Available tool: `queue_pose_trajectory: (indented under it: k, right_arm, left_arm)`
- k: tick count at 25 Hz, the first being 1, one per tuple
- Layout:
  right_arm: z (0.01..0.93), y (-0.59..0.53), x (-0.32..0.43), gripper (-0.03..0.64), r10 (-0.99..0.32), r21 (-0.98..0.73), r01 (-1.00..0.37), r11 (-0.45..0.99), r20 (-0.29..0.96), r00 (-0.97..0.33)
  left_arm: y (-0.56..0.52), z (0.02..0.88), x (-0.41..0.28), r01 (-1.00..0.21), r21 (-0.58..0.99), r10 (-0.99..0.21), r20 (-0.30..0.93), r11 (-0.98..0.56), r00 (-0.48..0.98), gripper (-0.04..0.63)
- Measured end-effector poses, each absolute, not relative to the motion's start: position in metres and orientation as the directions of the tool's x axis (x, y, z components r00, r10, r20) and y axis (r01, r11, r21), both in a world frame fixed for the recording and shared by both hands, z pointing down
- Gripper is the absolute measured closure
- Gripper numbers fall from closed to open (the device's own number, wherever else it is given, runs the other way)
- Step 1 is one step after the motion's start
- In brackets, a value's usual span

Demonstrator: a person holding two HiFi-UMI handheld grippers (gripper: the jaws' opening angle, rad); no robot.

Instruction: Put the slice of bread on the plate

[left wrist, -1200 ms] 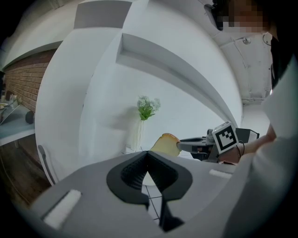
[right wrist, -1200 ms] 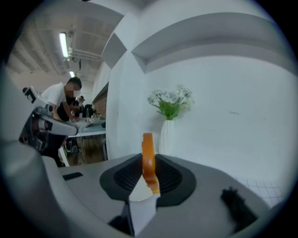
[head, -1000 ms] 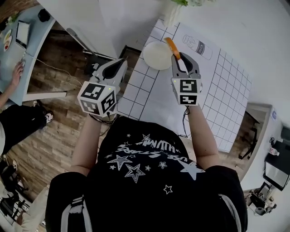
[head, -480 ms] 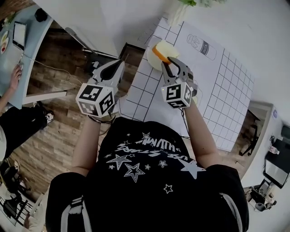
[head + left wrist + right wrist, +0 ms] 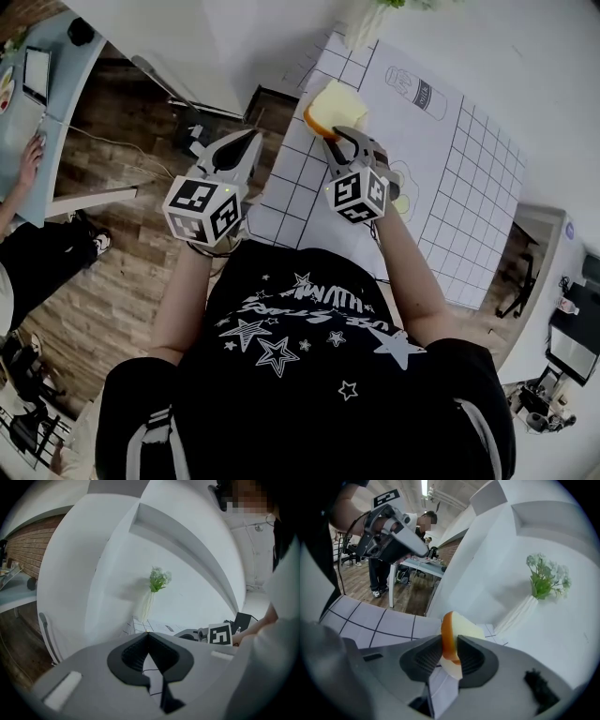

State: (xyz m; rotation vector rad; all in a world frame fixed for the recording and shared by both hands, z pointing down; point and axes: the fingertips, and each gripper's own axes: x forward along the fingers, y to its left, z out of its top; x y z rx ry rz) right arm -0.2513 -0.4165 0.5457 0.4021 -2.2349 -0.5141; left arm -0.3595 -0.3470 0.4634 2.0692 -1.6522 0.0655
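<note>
Black short-sleeved tee (image 5: pixel 309 375), white stars and lettering that looks unreadable from up here; left gripper (image 5: pixel 251 142) and right gripper (image 5: pixel 343 141) grey-shelled, with black-and-white marker cubes.

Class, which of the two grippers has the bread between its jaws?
The right gripper: the slice of bread stands edge-up between its jaws, which have just been opening. The left gripper is shut and empty.

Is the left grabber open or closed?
Shut: on the left gripper the two jaws touch at their tips, with nothing between them.

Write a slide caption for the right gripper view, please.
Right tool, jaws just opened a little, grips a slice of bread by its crust above the gridded mat; vase behind.
</note>
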Motion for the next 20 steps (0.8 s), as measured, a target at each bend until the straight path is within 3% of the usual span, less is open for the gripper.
queue_pose_trajectory:
  k: [10, 20]
  right_arm:
    - [0.564, -0.409, -0.252, 0.505, -0.430, 0.493, -0.073, 0.867, 0.666, -0.610]
    - [0.549, -0.404, -0.248, 0.488, -0.453, 0.388, -0.250, 0.887, 0.629, -0.632]
  left_arm:
    - [-0.332, 0.460, -0.362, -0.929, 0.343, -0.912, 0.321, -0.138, 0.254, 0.586]
    - [-0.315, 0.462, -0.362, -0.925, 0.355, -0.911, 0.321, -0.139, 0.260, 0.586]
